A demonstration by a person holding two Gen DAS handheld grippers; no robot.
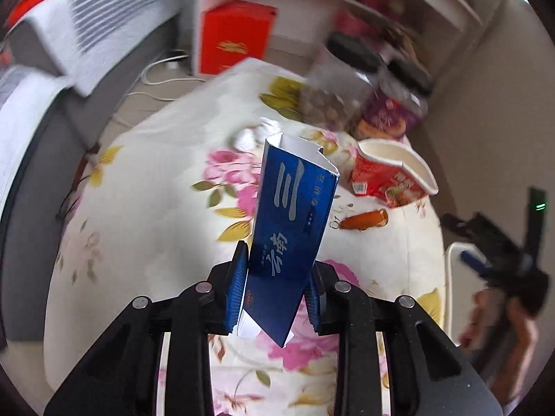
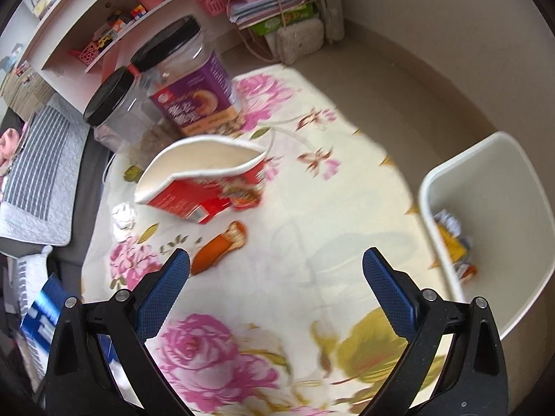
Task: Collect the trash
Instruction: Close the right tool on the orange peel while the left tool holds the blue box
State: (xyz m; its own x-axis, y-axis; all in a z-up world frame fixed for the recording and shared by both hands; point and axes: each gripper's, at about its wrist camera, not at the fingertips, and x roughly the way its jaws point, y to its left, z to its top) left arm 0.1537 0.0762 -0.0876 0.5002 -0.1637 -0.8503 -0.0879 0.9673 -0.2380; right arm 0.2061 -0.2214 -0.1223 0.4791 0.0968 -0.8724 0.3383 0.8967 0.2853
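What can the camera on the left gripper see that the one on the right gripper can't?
Only the left wrist view shows the left gripper clamped on the blue carton, and a red box by the shelf.

Only the right wrist view shows inside the white bin, where crumpled wrappers lie, and the right gripper with its jaws wide apart and nothing between them.

Both show the floral cloth, the crushed red cup, the orange wrapper, and two black-lidded jars.
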